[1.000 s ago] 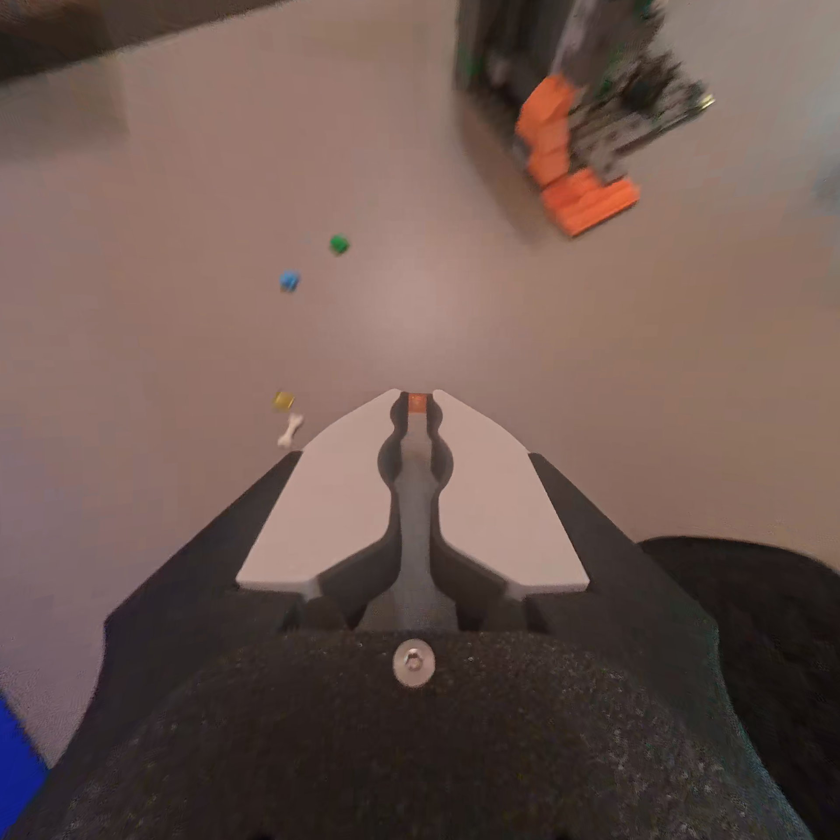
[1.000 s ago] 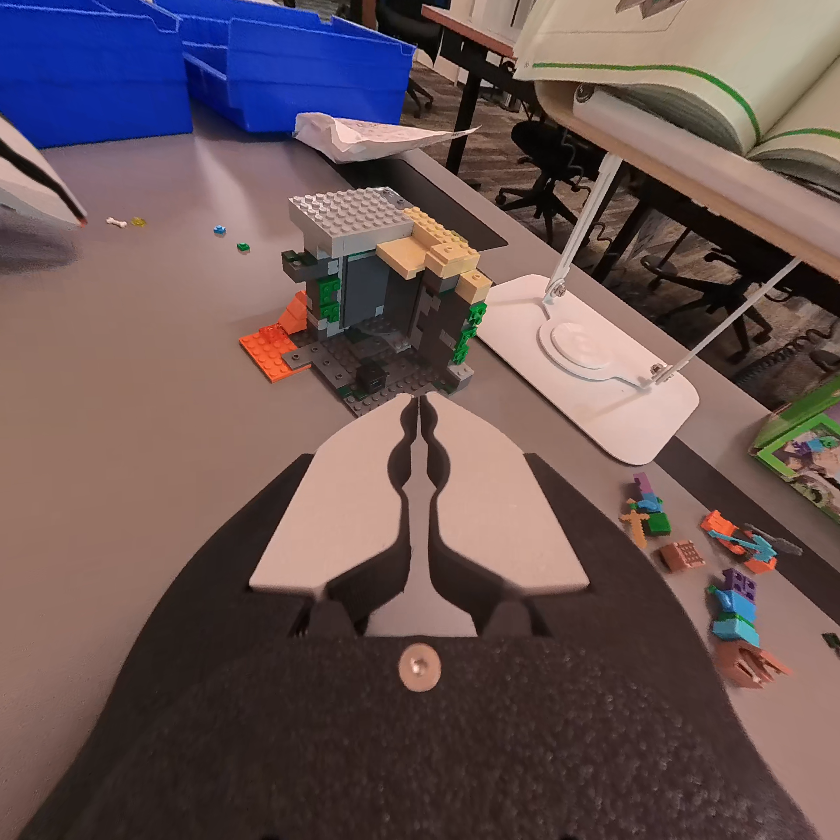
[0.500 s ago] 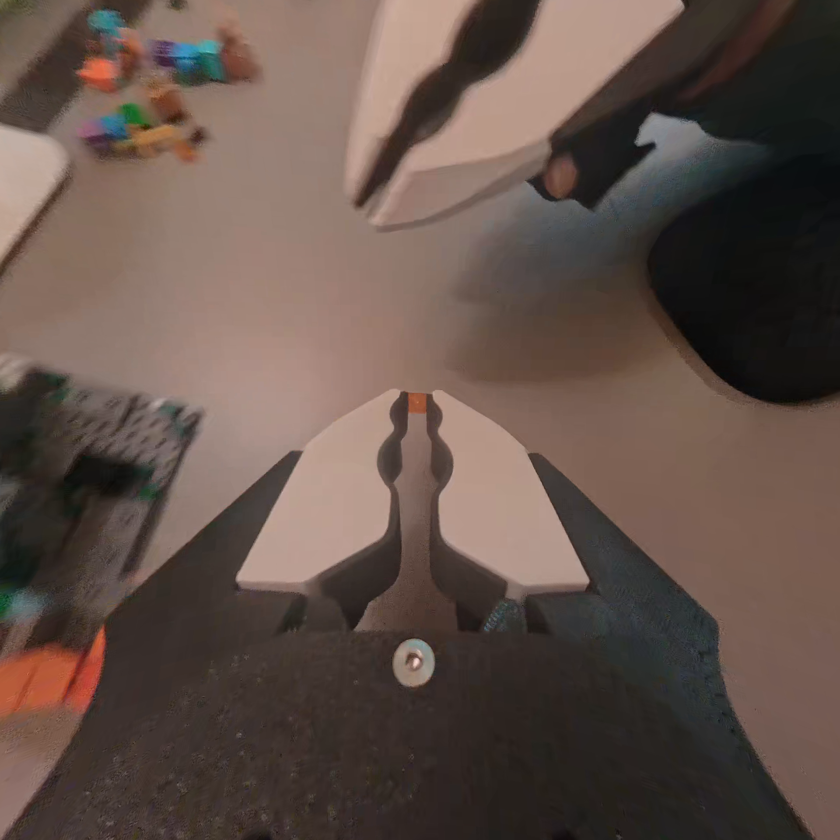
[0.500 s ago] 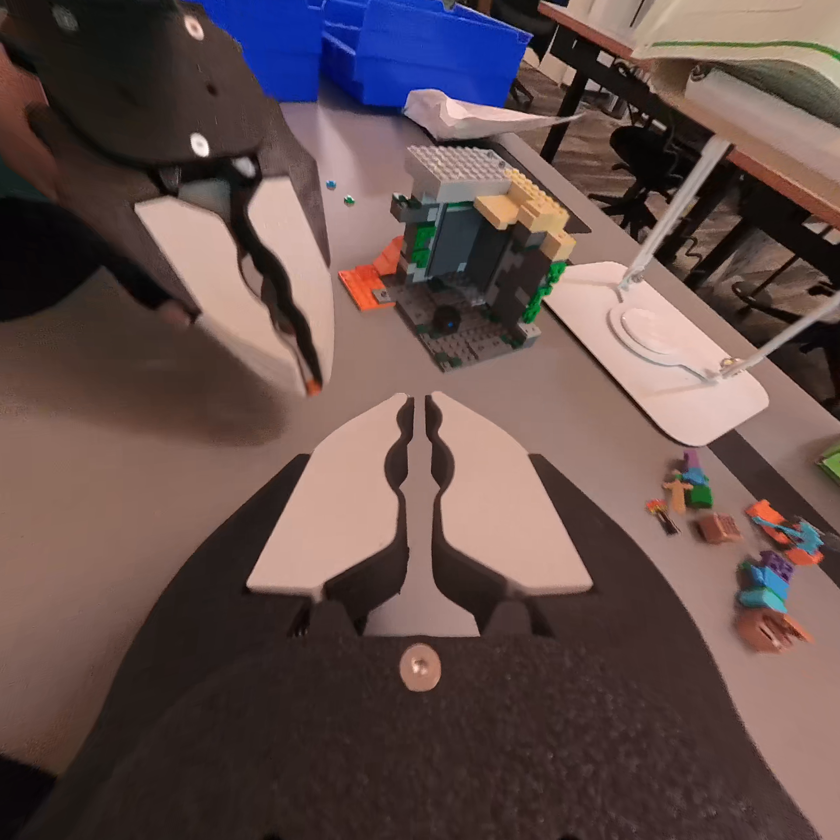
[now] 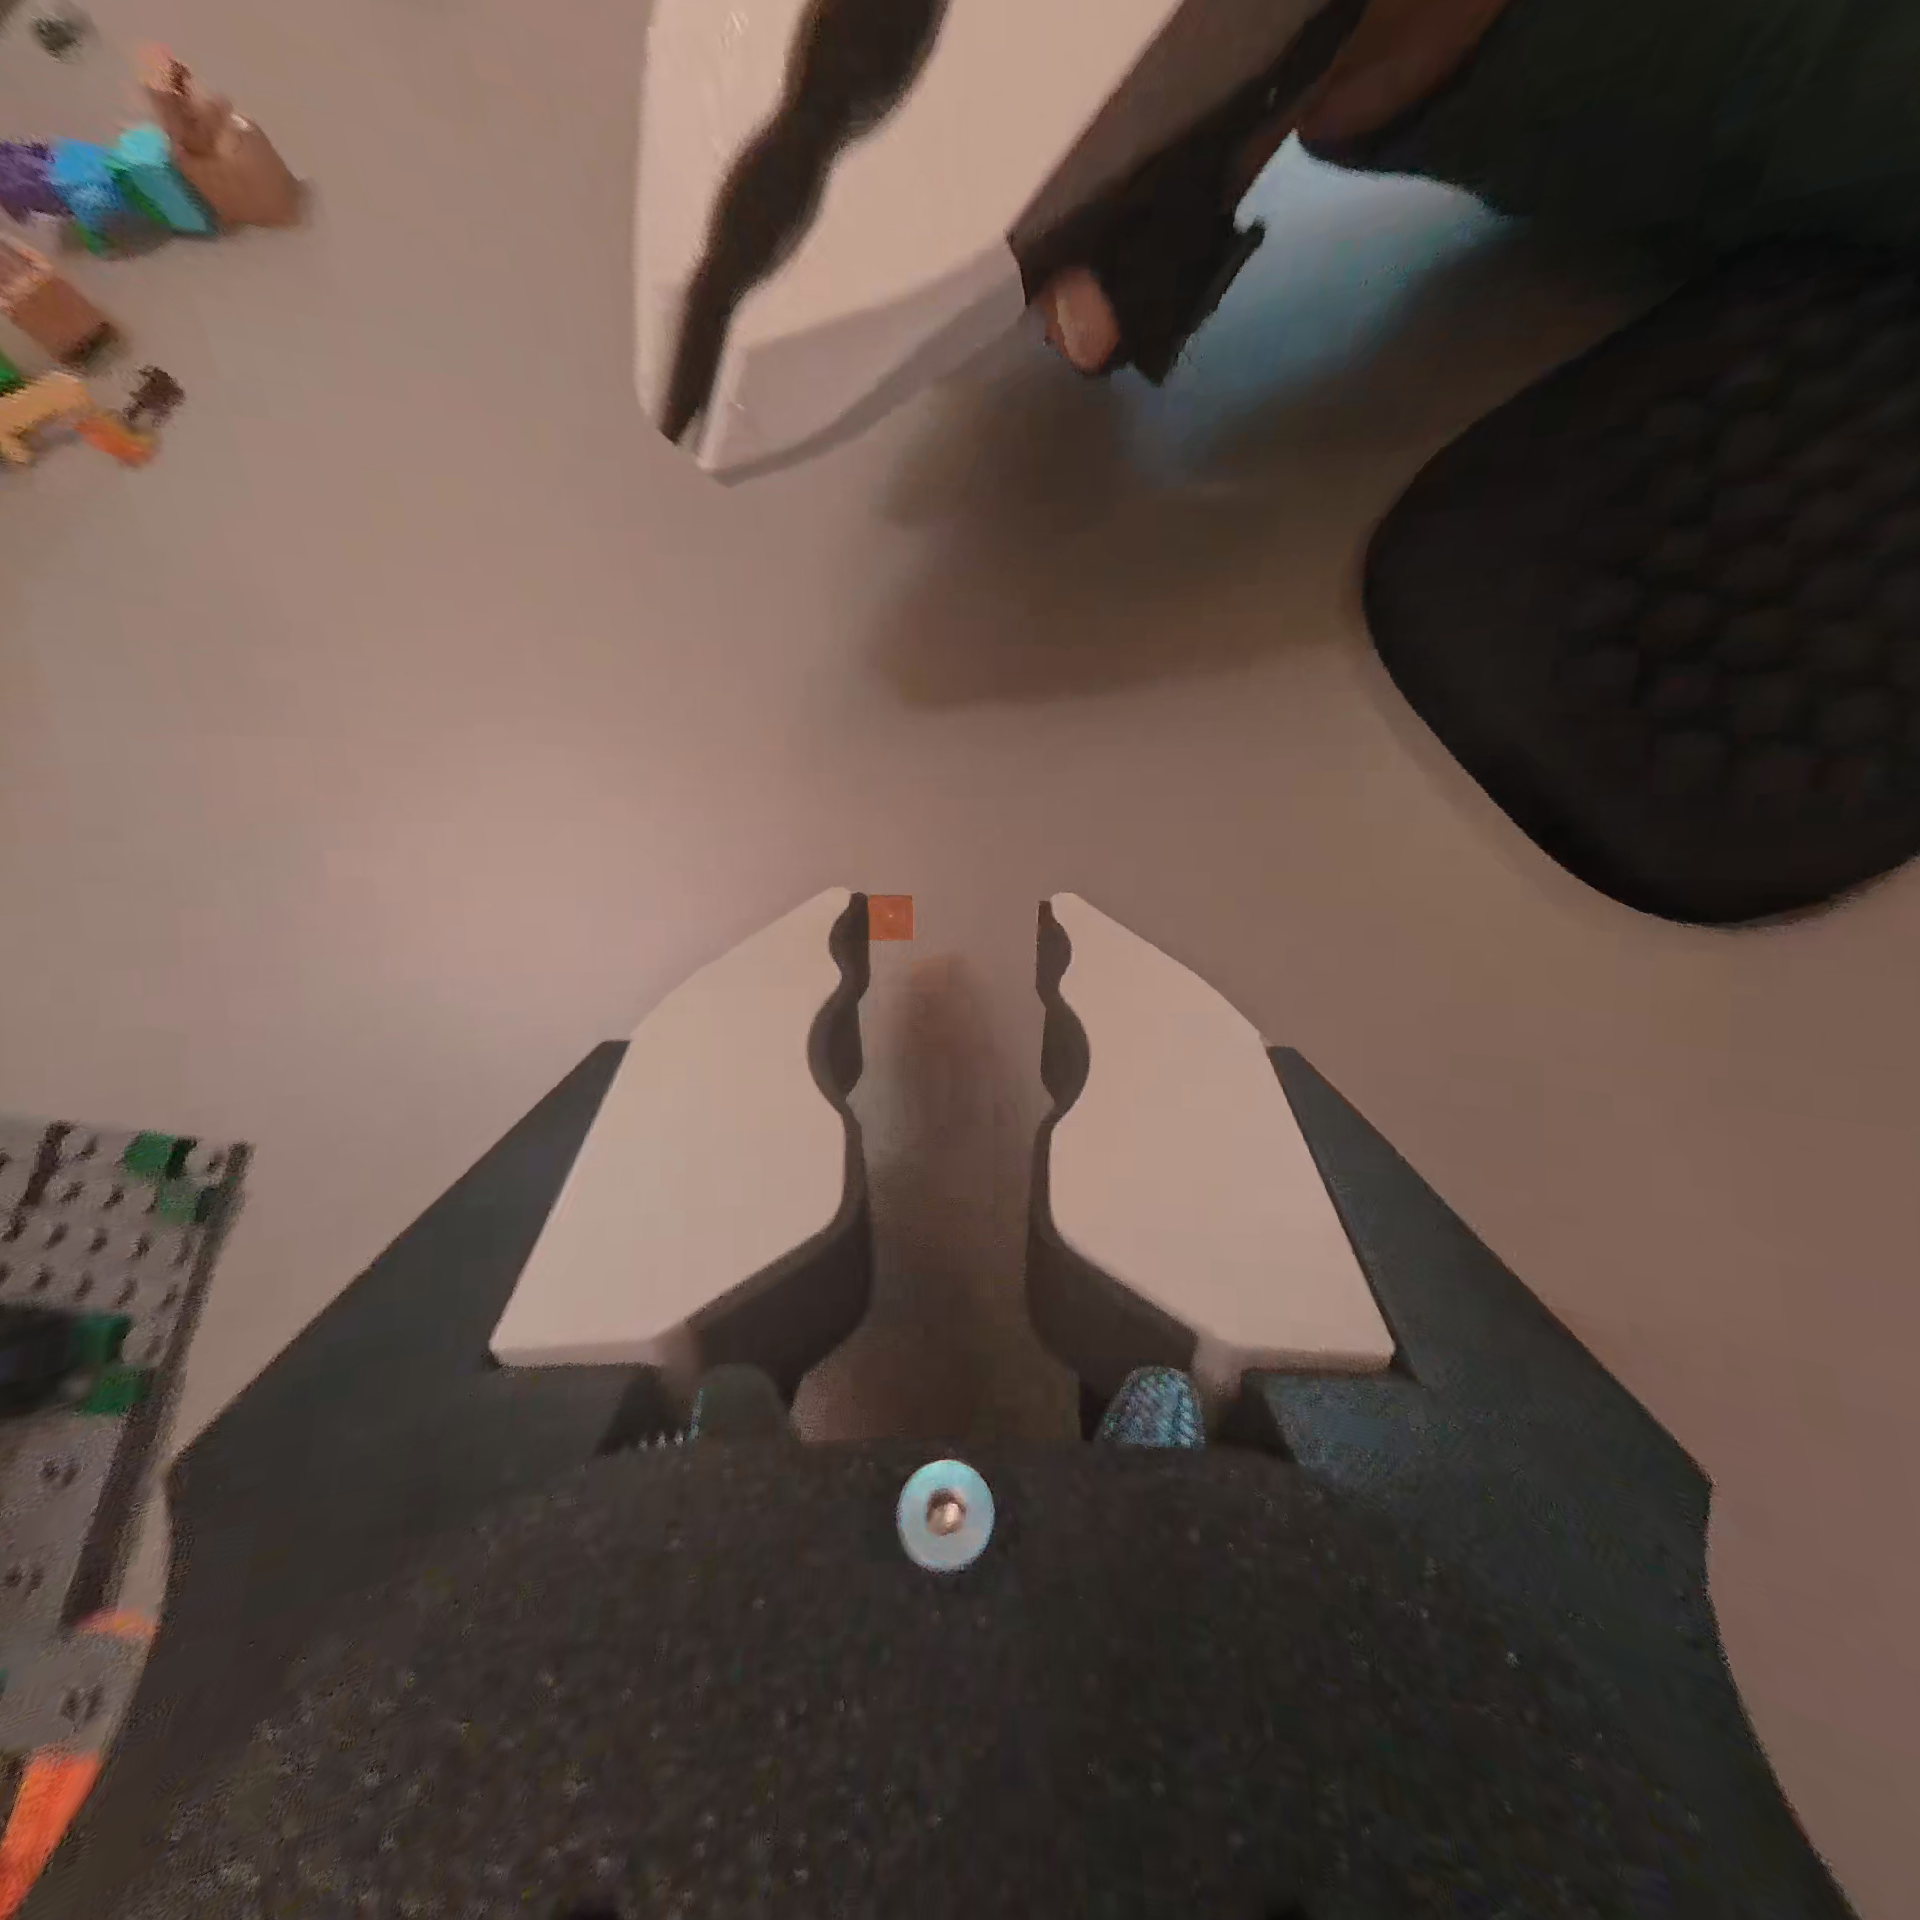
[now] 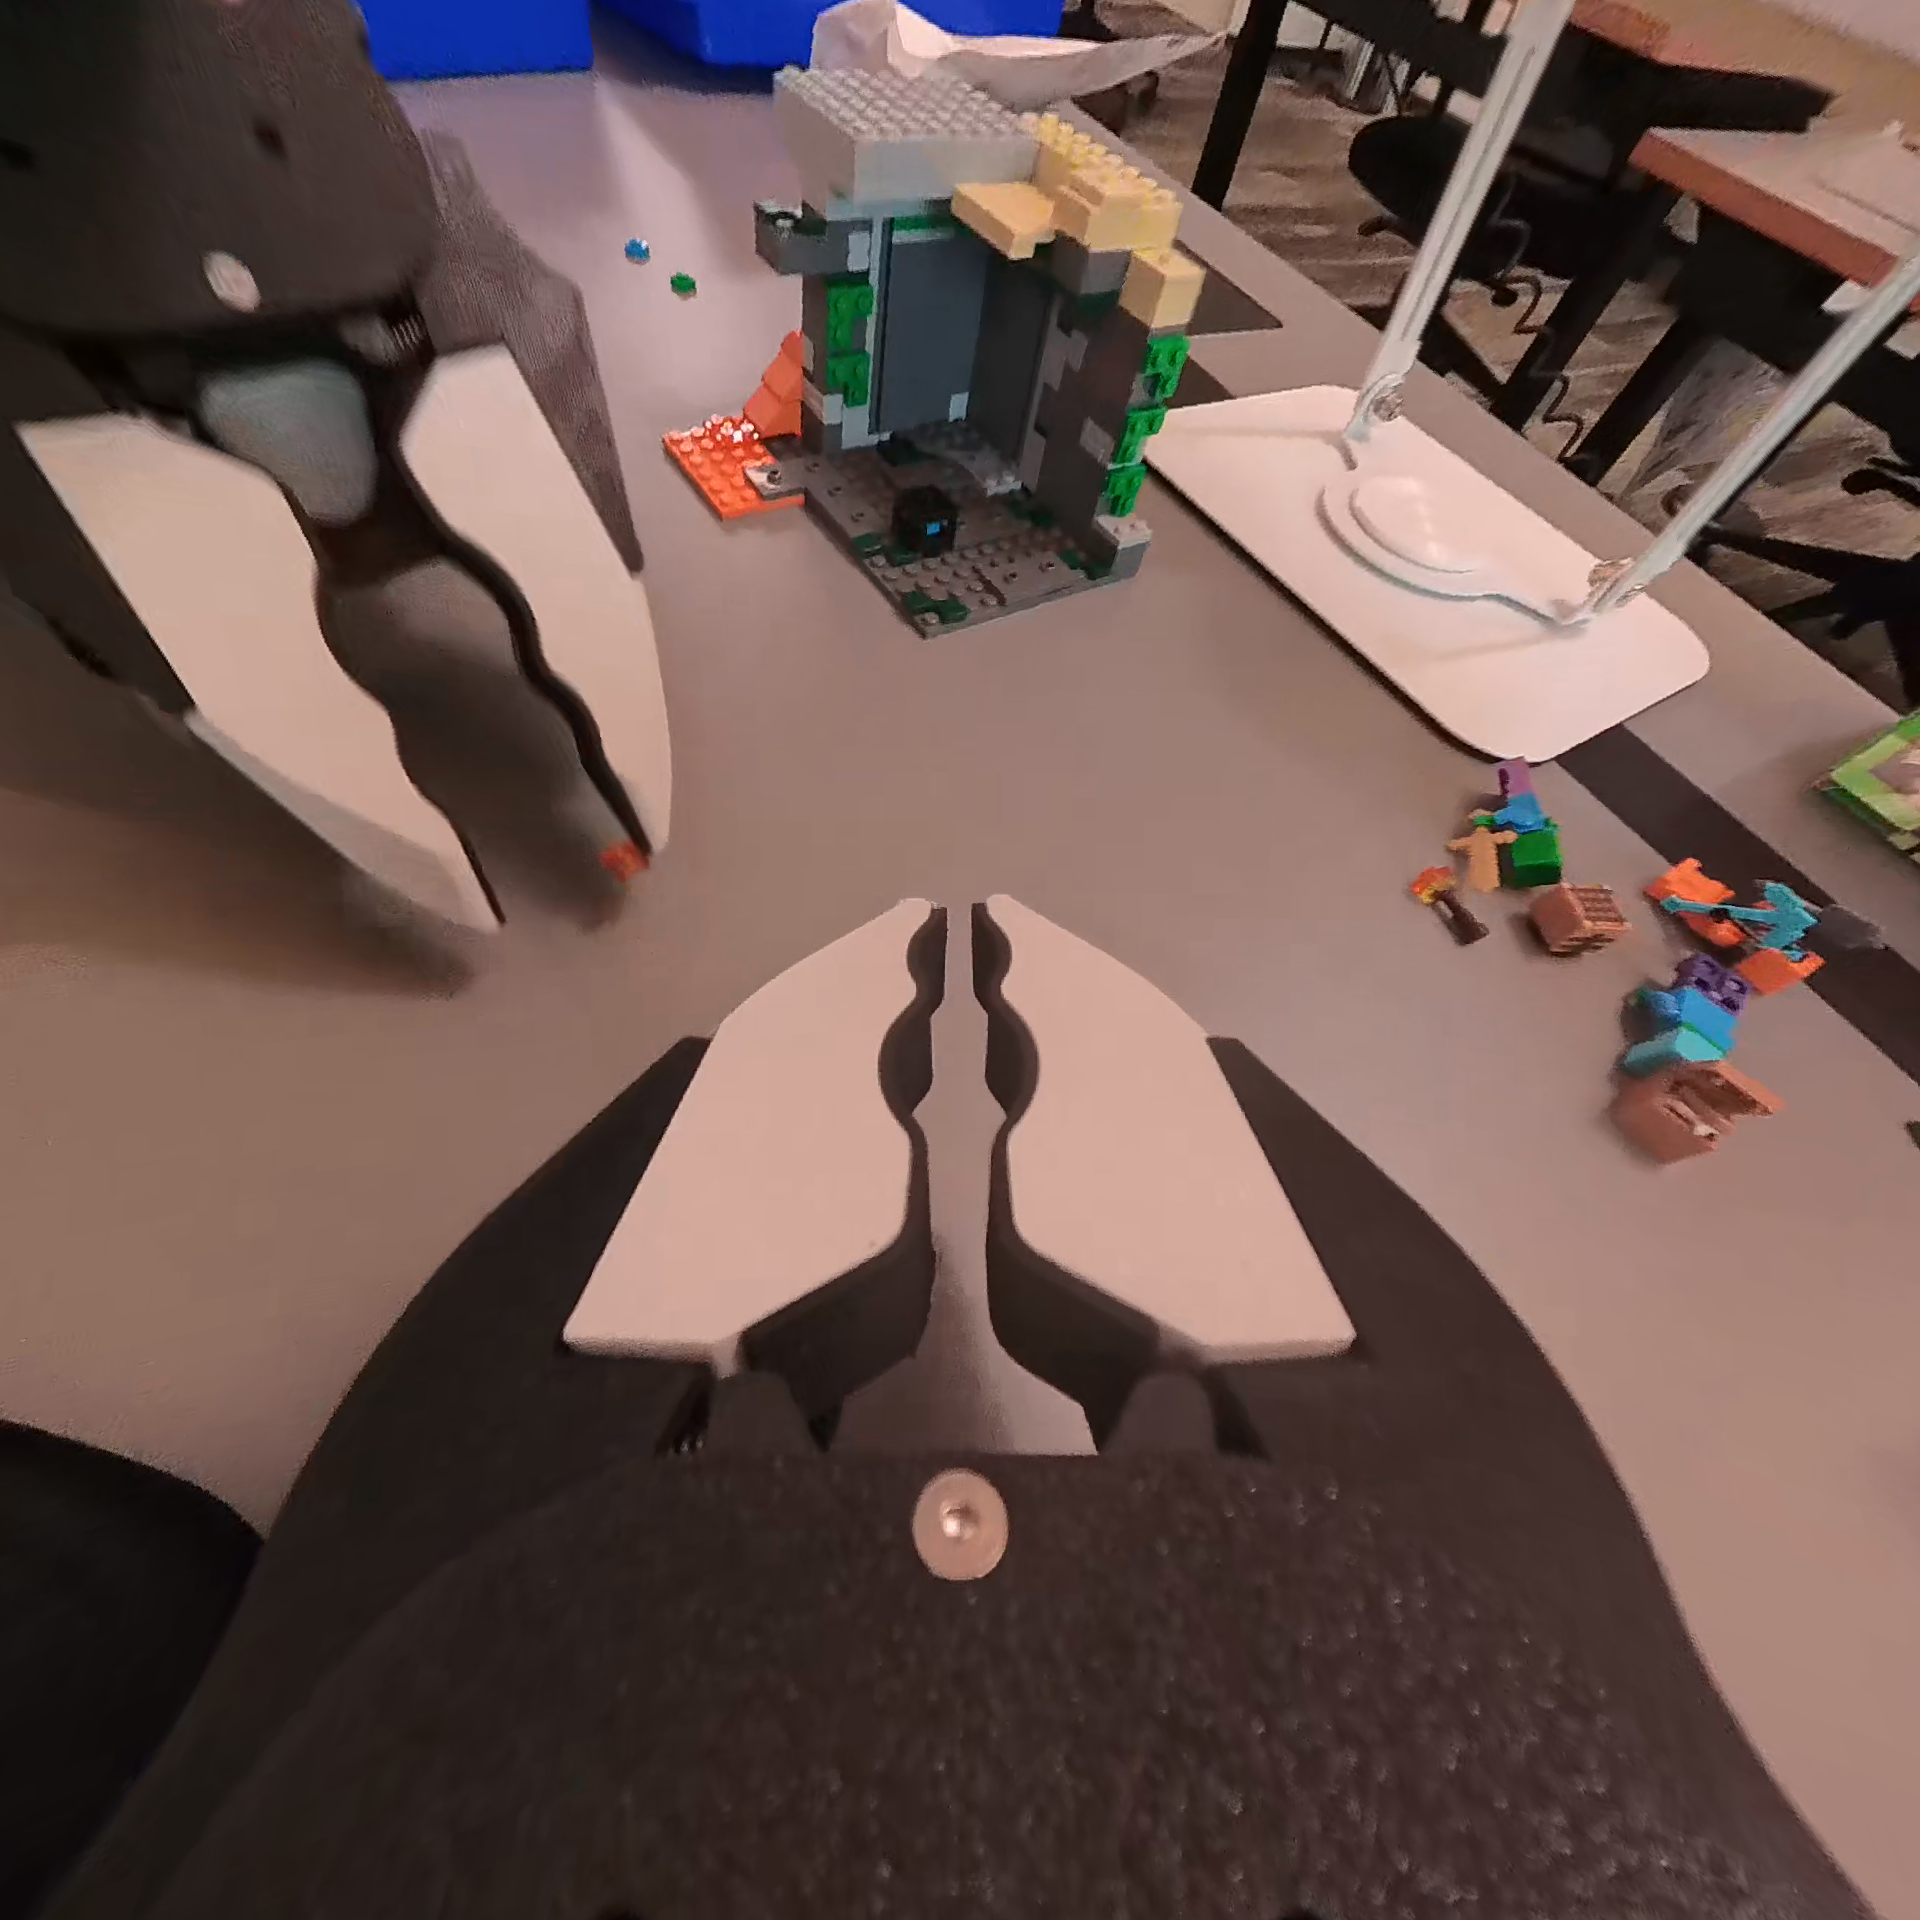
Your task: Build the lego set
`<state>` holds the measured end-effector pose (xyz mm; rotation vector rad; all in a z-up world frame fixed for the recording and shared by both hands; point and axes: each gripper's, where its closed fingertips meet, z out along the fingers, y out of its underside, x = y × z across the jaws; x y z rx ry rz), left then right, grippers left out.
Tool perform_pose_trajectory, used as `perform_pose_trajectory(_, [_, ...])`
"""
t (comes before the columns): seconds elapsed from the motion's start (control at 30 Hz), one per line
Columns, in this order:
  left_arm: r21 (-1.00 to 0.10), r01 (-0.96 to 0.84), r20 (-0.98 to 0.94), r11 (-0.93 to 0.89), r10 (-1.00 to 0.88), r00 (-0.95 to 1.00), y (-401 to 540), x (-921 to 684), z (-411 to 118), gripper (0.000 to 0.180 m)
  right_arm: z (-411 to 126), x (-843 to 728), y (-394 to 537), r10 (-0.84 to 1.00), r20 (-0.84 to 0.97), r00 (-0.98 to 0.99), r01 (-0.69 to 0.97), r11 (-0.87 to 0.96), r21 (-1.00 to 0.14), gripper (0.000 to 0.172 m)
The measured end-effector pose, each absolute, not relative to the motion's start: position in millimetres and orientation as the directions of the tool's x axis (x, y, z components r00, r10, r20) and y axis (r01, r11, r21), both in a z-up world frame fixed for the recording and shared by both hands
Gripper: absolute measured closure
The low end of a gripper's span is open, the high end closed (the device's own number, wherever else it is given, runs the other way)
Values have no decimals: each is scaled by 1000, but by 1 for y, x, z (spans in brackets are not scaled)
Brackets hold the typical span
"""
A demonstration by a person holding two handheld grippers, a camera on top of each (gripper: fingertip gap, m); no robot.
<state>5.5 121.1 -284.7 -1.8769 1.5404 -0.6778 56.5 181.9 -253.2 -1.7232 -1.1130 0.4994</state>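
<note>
left gripper (image 5: 945,920) jaws apart; small orange piece (image 5: 890,918) against one fingertip only, other pad clear, above grey table (image 5: 416,675). right gripper (image 6: 959,914) nearly closed, nothing between pads; brick building (image 6: 966,343) ahead.

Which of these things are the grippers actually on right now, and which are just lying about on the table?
At the grippers:
left gripper, open
small orange piece, against one fingertip only
right gripper, nearly closed, nothing between

Lying about:
brick building
loose figures
white stand base
blue stud
green stud
</note>
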Motion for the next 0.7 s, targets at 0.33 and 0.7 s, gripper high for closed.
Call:
perform_pose_trajectory(0.33, [-737,-641,82,-214,-970,230,113,-24,-289,150,-251,19,149,931,150,332,451,-16,-893,171])
perform_pose_trajectory(0.7, [-721,-679,3,-139,-980,198,109,-13,-289,147,-289,-21,111,975,204,86,616,109,-780,172])
